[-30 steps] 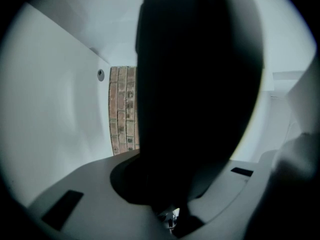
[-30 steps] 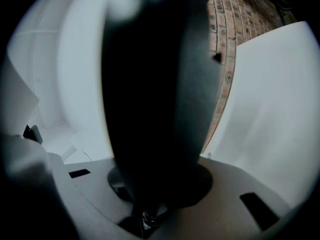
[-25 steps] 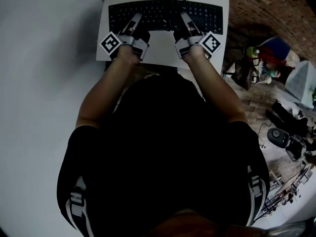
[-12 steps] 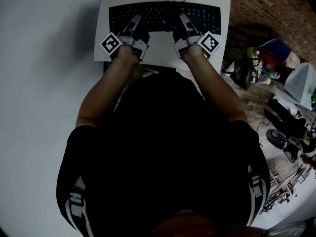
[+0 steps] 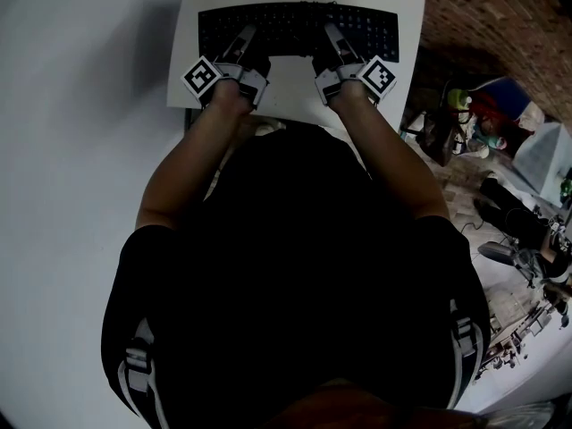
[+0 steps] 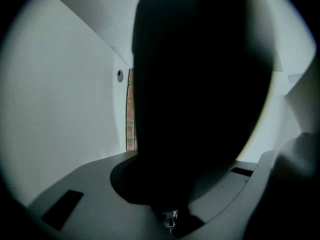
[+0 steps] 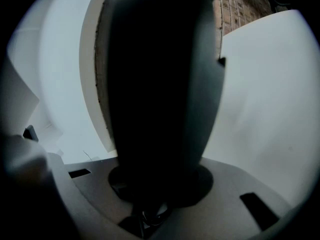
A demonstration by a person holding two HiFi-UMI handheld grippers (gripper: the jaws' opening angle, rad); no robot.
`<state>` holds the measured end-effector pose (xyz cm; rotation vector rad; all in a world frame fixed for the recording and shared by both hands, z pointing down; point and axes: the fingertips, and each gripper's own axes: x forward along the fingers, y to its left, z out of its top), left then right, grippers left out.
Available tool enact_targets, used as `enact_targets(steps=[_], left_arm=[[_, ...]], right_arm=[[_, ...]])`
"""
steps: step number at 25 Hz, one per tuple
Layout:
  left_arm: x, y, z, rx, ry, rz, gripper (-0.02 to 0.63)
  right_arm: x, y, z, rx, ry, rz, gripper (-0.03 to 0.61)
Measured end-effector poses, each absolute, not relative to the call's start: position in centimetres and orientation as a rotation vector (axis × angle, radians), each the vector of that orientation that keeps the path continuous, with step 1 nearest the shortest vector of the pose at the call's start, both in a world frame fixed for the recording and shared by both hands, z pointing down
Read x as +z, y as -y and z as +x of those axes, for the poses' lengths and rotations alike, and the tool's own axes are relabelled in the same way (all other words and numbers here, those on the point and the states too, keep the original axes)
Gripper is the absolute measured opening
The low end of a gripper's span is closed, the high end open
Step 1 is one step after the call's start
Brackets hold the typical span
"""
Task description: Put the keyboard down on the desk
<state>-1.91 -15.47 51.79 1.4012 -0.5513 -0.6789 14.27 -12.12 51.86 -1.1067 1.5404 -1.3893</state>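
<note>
Both claws are pointing out from my chest toward 12 o'clock. My left gripper (image 5: 245, 43) is grasping the near edge of the keyboard (image 5: 295, 18), left of its middle. My right gripper (image 5: 332, 43) is grasping the same edge, right of its middle. The two marker cubes, left (image 5: 202, 77) and right (image 5: 382, 77), are sitting at the 6 o'clock end of each claw, just ahead of my wrists. The keyboard is lying flat and square to me over the far half of the white desk (image 5: 290, 86), keys up, with bare desktop showing between my claws. I cannot tell whether its underside is touching the top or hanging just above it. In the left gripper view the keyboard (image 6: 200, 84) is filling the gap between the jaws as a dark slab seen edge-on, with the jaws closed against it. At 10 o'clock from it a small round hole (image 6: 120, 75) is showing in the desktop, with a thin strip of brick beside it. In the right gripper view the same dark slab (image 7: 160, 74) is standing clamped between the jaws, with white desk on both sides. From the head view a brick wall (image 5: 500, 16) is running off at 2 o'clock and floor clutter (image 5: 500, 123) is lying at 3 o'clock. My black shirt (image 5: 295, 266) is covering the lower frame.
</note>
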Motion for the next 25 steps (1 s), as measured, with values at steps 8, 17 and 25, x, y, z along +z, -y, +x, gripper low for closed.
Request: enact_targets(steps=[8, 17, 25], left_arm=[[53.9, 16.4, -1.4, -0.666, 0.585, 1.38, 0.081], [56.8, 17.7, -1.9, -0.654, 0.644, 1.342, 0.081], [59.5, 17.8, -2.7, -0.633, 0.677, 1.321, 0.081]], right_arm=[[53.9, 13.4, 14.8, -1.433, -1.534, -1.101, 0.114], [57.3, 15.2, 14.4, -1.506, -1.529, -1.095, 0.114], [60.5, 15.4, 14.0, -1.559, -1.508, -1.109, 0.114]])
